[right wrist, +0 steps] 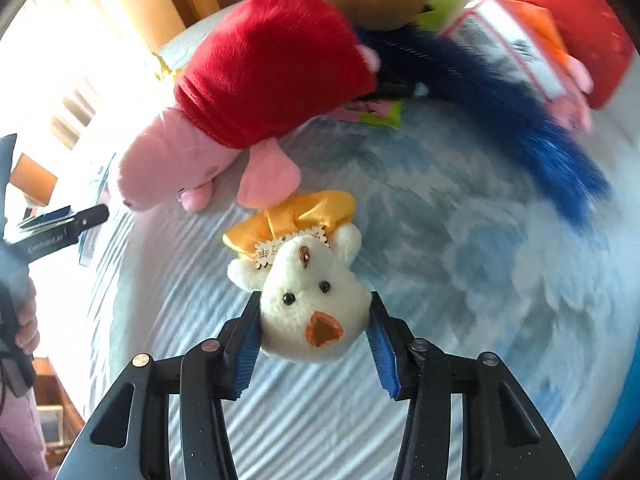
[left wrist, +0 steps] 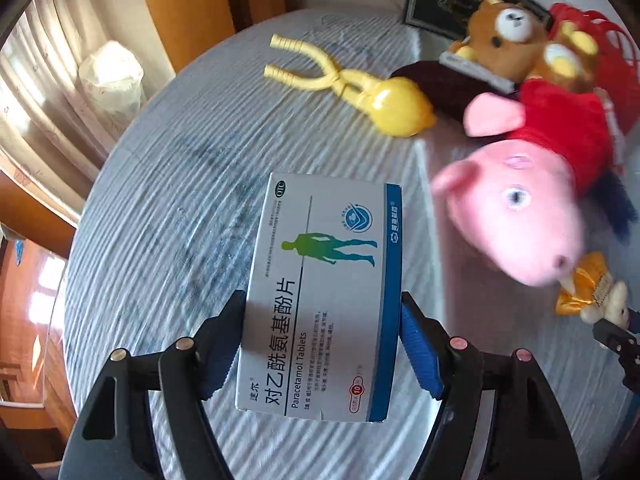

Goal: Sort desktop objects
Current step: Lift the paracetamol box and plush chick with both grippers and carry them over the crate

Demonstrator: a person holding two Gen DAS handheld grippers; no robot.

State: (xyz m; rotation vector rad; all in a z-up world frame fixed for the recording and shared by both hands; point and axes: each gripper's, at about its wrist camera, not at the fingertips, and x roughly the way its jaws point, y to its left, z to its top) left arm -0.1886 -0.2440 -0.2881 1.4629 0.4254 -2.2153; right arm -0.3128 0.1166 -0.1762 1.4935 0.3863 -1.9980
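Left wrist: gripper (left wrist: 322, 344) clamped on white-and-blue paracetamol tablet box (left wrist: 320, 300), printed face up.

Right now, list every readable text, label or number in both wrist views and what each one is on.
"Paracetamol Tablets": medicine box in the left gripper.
"对乙酰氨基酚片": same box.
"OTC": box corner oval.
"10": red circle on box.
Box fine print: too small.
Wooden tag on the white plush bear: characters unclear.
Red-and-white box: blurred.

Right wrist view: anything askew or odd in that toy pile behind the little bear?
Yes. A white and red carton sits tilted, wedged among the plush toys, and the pink pig plush lies toppled on its side on the table.
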